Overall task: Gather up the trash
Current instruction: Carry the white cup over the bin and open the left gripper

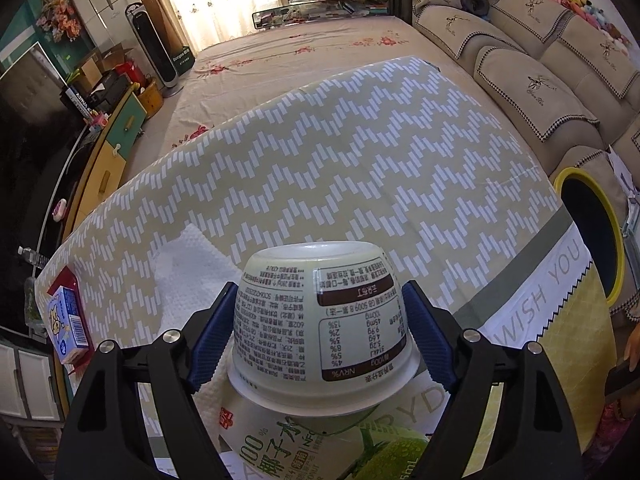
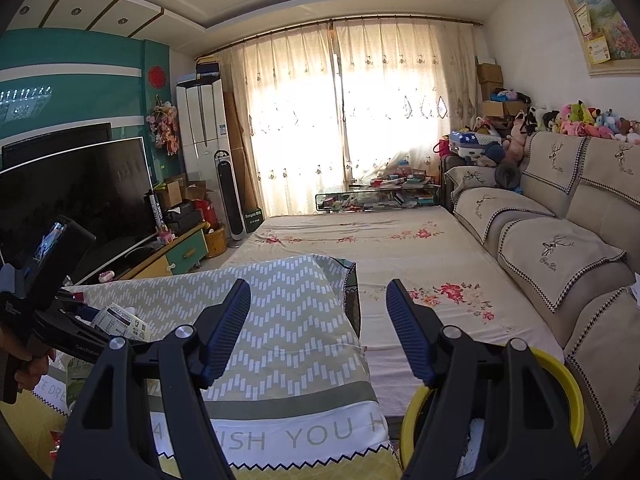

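Fingers (image 1: 212, 340) of the left gripper (image 1: 320, 336) flank an upside-down plastic cup (image 1: 320, 316) printed with a nutrition label; small gaps show between both blue pads and the cup wall, so jaws read open, not pressing. Cup rim sits on a green coconut-water carton (image 1: 288, 452) lying flat at 6 o'clock of the cup. White paper towel (image 1: 192, 268) lies at 9 o'clock of the cup, partly under the left finger. Small blue milk carton (image 1: 68, 324) stands near the table's left edge, on a red wrapper (image 1: 60, 284). All rest on the zigzag tablecloth (image 1: 320, 152). Yellow-rimmed trash bin (image 1: 592, 236) sits off the table at 3 o'clock, beside the sofa (image 1: 532, 80).

Right gripper (image 2: 318, 324) hangs wide open with nothing between its fingers, above the bin rim (image 2: 568, 384) at 5 o'clock. Right view catches the left gripper with the cup at 9 o'clock.
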Available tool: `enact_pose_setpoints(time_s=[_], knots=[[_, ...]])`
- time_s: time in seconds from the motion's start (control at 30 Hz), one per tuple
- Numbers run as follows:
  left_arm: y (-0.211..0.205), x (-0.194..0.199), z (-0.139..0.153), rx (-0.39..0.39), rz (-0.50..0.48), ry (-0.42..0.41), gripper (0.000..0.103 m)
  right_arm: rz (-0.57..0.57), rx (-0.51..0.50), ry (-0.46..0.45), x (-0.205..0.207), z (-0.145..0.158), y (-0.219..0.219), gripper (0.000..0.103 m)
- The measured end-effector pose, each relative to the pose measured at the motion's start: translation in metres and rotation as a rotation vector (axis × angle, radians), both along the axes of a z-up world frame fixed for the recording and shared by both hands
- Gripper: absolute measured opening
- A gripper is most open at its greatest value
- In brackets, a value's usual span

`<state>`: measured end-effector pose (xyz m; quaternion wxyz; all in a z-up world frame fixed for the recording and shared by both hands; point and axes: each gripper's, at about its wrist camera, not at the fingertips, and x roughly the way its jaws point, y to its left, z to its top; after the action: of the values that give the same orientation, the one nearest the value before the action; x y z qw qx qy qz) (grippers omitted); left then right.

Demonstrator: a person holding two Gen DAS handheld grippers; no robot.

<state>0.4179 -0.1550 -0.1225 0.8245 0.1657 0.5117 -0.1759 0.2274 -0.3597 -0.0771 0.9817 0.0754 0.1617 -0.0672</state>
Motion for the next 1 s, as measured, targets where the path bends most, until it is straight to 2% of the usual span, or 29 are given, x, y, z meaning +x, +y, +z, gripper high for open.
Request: enact_pose_setpoints(time_s=[0.1, 0.3, 0.5, 0.57, 0.63, 0.83, 1.0], knots=[[-0.001, 0.000, 0.006, -0.002, 0.005, -0.022, 0.080, -0.002, 0.002, -0.005, -0.001, 0.000, 0.000, 0.067], [-0.001, -0.008, 0.036, -0.046, 0.016, -0.083, 0.080, -0.030, 0.004, -0.030, -0.006, 0.002, -0.006, 0.067], [-0.024, -0.033, 0.066, -0.106, -0.032, -0.123, 0.080, -0.133, 0.018, -0.081, -0.024, 0.012, -0.034, 0.067], [-0.039, -0.046, 0.073, -0.131, -0.067, -0.120, 0.080, -0.197, 0.040, -0.113, -0.040, 0.019, -0.055, 0.068], [-0.059, -0.063, 0.079, -0.142, -0.117, -0.129, 0.080, -0.267, 0.028, -0.116, -0.059, 0.022, -0.075, 0.073], [-0.125, -0.111, 0.095, -0.209, -0.272, -0.124, 0.080, -0.440, -0.008, -0.057, -0.128, 0.007, -0.142, 0.073], [-0.195, -0.141, 0.087, -0.252, -0.382, -0.065, 0.080, -0.533, -0.054, 0.004, -0.182, -0.010, -0.177, 0.073]])
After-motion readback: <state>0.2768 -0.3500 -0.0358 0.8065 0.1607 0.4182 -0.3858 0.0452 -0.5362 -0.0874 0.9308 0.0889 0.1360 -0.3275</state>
